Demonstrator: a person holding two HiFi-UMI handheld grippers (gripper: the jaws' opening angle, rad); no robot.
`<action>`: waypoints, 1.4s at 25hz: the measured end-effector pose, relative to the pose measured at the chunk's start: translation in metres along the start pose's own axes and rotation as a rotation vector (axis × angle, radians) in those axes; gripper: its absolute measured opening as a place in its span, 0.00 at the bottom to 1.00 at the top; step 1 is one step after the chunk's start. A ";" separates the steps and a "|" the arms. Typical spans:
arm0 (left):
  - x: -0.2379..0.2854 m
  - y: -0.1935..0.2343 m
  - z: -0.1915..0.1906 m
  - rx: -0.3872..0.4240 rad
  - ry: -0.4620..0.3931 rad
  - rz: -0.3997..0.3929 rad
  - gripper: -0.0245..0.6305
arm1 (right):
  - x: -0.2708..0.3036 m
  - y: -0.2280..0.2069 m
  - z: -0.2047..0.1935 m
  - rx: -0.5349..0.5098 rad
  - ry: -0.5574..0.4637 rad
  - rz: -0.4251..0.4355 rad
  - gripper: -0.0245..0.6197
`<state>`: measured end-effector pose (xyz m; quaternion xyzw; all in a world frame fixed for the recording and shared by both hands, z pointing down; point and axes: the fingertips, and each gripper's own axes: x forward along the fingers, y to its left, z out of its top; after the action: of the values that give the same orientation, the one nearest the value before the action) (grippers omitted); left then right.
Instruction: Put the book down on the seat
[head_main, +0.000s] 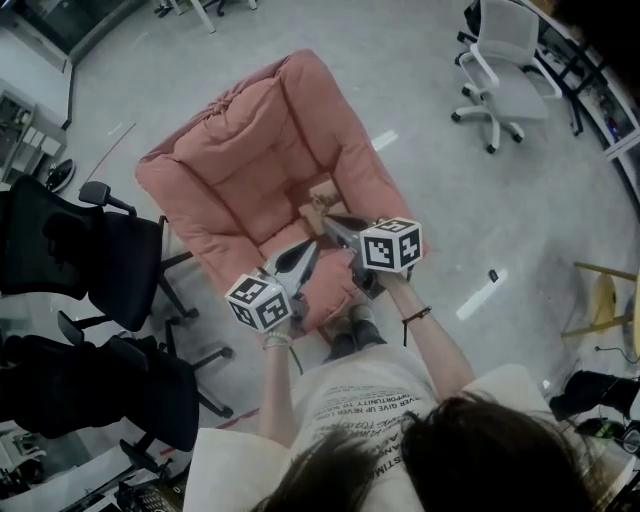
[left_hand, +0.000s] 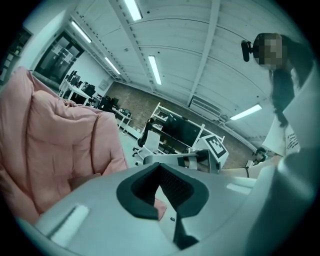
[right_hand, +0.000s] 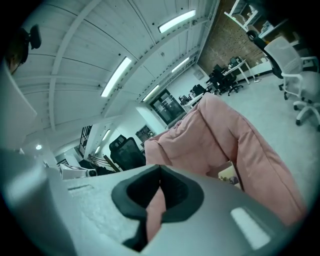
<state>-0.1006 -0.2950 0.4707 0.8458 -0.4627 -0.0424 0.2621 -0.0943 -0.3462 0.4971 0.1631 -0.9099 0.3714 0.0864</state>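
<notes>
A pink padded seat (head_main: 245, 150) stands on the grey floor in front of me. A book (head_main: 321, 199) with a tan cover lies on its cushion near the right armrest, and a corner of the book (right_hand: 229, 176) shows in the right gripper view. My right gripper (head_main: 329, 219) hovers just in front of the book, shut and holding nothing. Beside it to the left, my left gripper (head_main: 310, 247) is over the seat's front edge, its jaws meeting at the tips and empty. In their own views, the left gripper (left_hand: 160, 166) and right gripper (right_hand: 160, 168) both point at the seat.
Two black office chairs (head_main: 90, 250) stand close on the left of the seat. A white office chair (head_main: 500, 70) is at the far right, and a yellow stool (head_main: 605, 300) at the right edge. My feet (head_main: 352, 330) are at the seat's front.
</notes>
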 end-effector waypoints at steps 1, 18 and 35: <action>-0.002 -0.003 0.001 0.007 -0.004 -0.004 0.02 | -0.002 0.005 0.002 -0.008 -0.006 0.008 0.04; -0.024 -0.025 0.012 0.075 -0.056 -0.016 0.02 | -0.022 0.037 0.000 -0.058 -0.051 0.052 0.04; -0.028 -0.016 0.010 0.060 -0.056 0.007 0.02 | -0.022 0.038 -0.002 -0.043 -0.059 0.090 0.04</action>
<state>-0.1075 -0.2697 0.4492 0.8501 -0.4739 -0.0514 0.2238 -0.0878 -0.3145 0.4678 0.1312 -0.9263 0.3502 0.0463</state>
